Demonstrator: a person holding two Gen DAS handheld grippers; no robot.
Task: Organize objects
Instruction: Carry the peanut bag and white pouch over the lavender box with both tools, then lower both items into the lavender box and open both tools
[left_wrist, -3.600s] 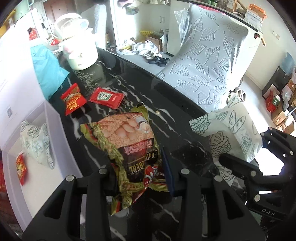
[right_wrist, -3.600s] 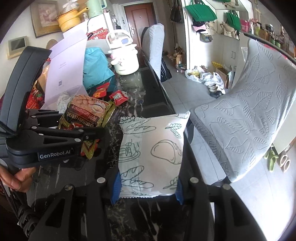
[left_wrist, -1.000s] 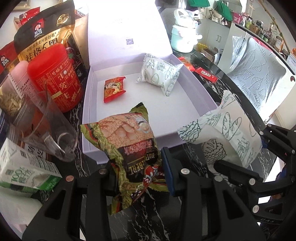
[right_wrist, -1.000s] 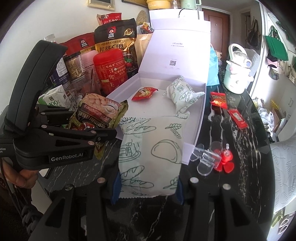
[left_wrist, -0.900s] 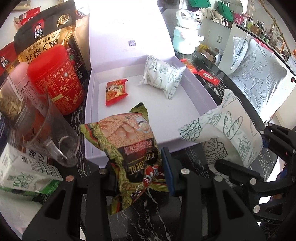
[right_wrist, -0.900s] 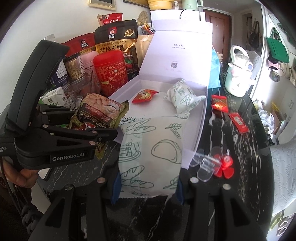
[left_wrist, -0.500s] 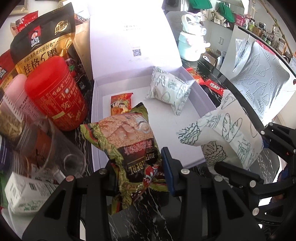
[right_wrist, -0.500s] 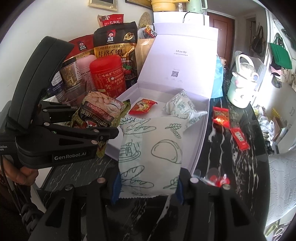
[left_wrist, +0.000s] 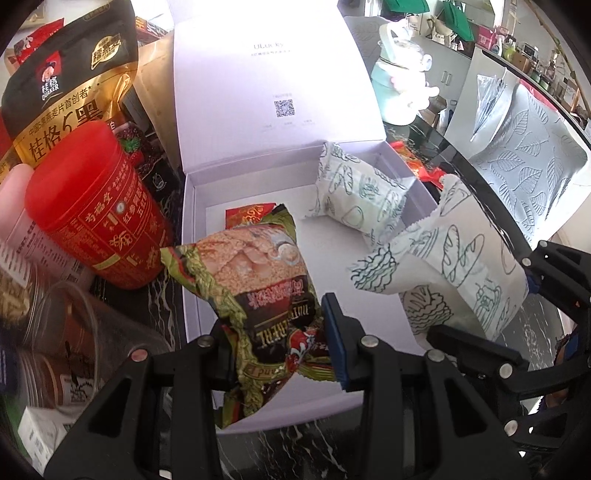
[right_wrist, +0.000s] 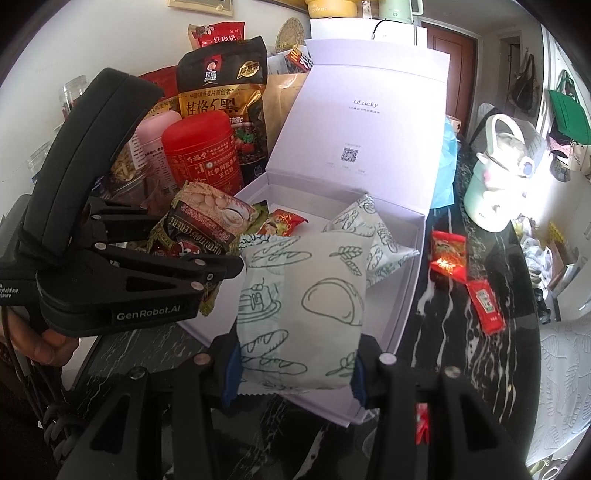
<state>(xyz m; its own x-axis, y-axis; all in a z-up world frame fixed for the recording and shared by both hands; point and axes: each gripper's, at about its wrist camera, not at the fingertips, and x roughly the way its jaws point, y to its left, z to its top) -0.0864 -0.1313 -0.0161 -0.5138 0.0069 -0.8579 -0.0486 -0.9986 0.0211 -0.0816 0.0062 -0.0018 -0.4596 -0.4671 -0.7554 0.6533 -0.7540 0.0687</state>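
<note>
Nearest, the left gripper is clamped on a crinkled green-and-brown cereal packet, and the right gripper on a white bread-print pouch. Both hang over the near edge of the open white cardboard box on the black marbled counter. Farther inside lie a matching white pouch and a small red sachet.

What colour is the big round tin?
Red tin, with gold writing; clearest in the left wrist view.

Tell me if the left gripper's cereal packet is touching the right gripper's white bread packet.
Apart. The left wrist view shows box floor between the cereal packet and the white bread packet.
</note>
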